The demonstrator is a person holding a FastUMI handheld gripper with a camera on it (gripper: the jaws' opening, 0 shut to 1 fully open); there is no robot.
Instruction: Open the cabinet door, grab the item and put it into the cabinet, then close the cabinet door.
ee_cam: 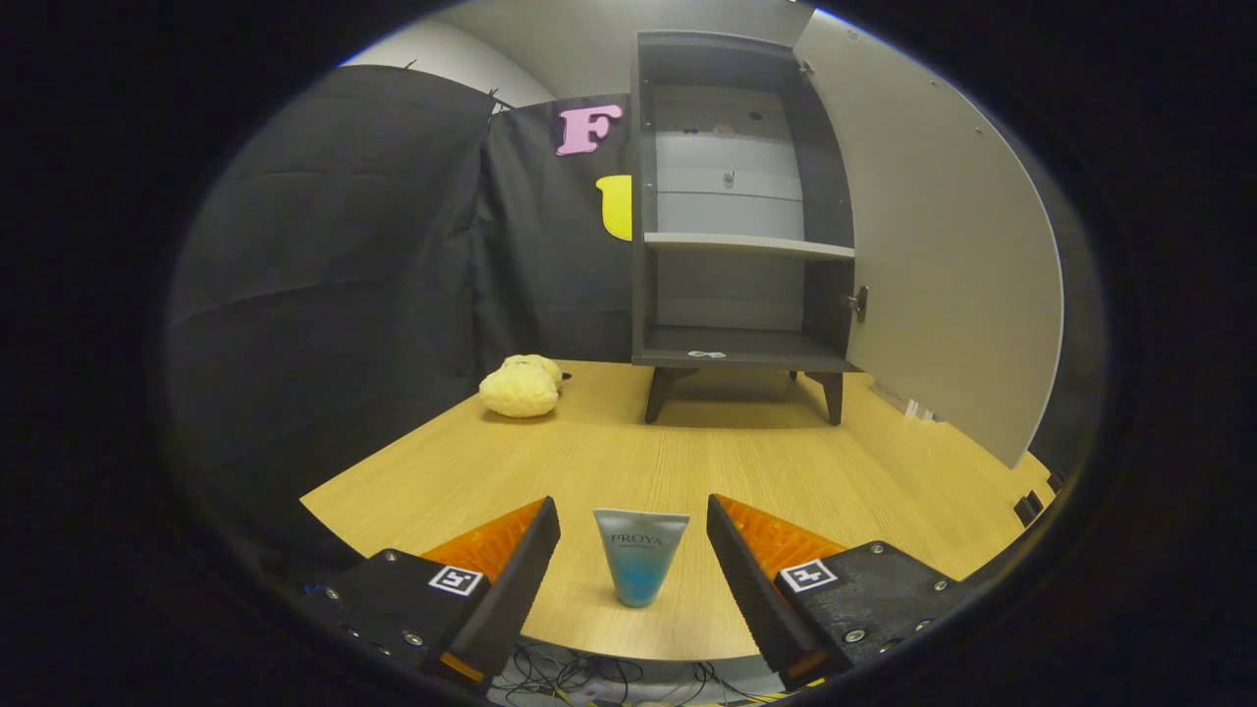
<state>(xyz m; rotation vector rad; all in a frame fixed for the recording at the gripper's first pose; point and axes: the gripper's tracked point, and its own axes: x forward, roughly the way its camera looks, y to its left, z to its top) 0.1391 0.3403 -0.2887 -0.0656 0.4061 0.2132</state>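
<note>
The single view rides on the gripper (633, 520) and looks forward along its two fingers (511, 589), which rise from the bottom of the frame with a wide gap between them, touching nothing. The camera sits low over the wooden table (687, 452), near its front edge (cables show past that edge at the bottom centre). It faces straight across the tabletop toward the open cabinet (741, 216) at upper centre, well away at the far side. A small tube (640, 555) stands close to the lens, between the fingers. The fisheye bends the cabinet door (933, 255) at the right into a curve.
</note>
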